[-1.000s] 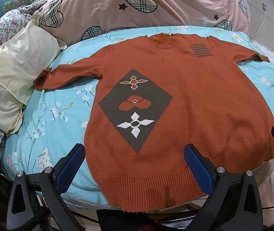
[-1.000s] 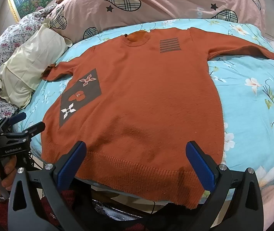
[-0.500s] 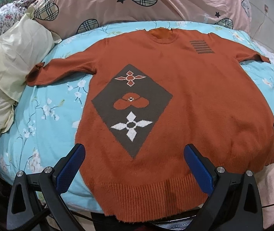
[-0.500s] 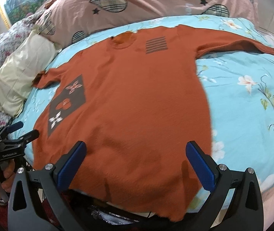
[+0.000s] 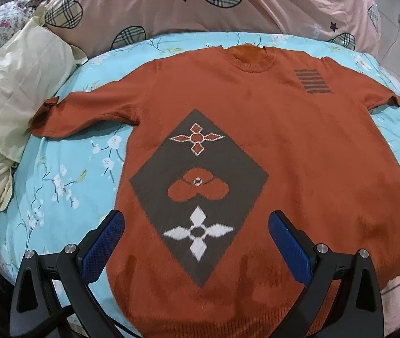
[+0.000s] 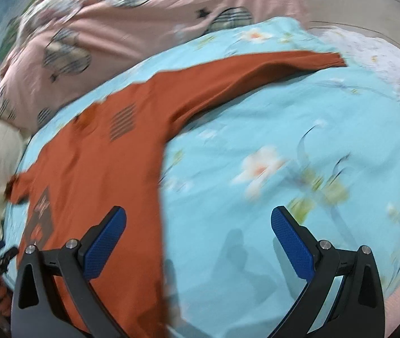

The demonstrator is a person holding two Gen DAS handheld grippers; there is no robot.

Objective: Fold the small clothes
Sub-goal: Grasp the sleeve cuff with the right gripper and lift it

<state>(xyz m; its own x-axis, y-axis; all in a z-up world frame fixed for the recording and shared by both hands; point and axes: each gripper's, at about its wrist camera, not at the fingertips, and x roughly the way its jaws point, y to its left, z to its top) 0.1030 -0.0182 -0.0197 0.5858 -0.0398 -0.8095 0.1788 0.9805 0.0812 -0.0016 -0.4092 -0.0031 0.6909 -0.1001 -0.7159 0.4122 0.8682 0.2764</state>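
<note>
An orange knit sweater lies flat, front up, on a light-blue floral bedspread, sleeves spread out to both sides. It has a dark diamond patch with flower motifs. My left gripper is open and empty, hovering over the sweater's lower part near the hem. My right gripper is open and empty, over the sweater's right side edge and the bare bedspread. The right sleeve stretches away ahead of it. The right wrist view is blurred.
A pink quilt with plaid hearts is piled behind the sweater. A cream pillow lies at the left by the left sleeve cuff. The bed's near edge runs just under both grippers.
My left gripper has moved forward over the sweater's hem. My right gripper has swung right and forward, from facing the sweater body to facing its right sleeve and the bare bedspread.
</note>
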